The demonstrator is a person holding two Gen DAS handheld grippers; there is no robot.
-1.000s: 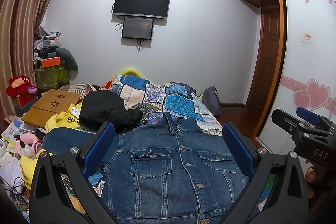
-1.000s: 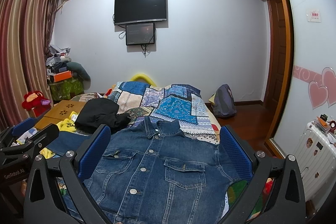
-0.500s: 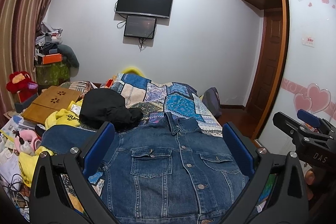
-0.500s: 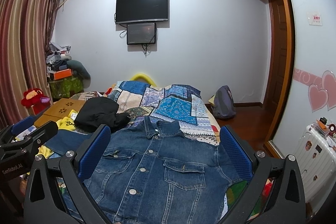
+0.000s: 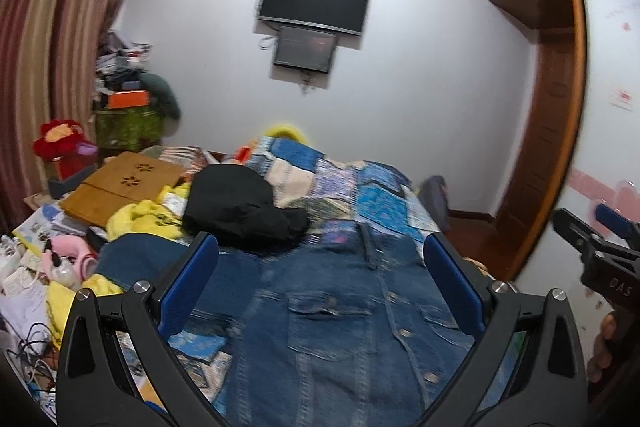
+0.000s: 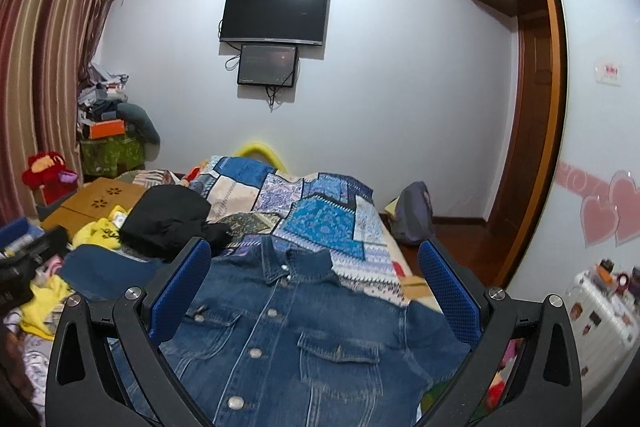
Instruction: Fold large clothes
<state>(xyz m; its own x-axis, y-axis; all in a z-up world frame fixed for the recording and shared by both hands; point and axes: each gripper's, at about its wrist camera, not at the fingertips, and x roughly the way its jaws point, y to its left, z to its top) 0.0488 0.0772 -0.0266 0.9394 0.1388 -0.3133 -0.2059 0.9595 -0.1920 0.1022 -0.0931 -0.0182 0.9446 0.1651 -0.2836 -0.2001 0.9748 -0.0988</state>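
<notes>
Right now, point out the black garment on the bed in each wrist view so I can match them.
Left wrist: the black garment lies left of centre, just beyond the denim jacket, above the left gripper.
Right wrist: the black garment sits further left, above the right gripper.
Shared landmark: the wall-mounted TV.
</notes>
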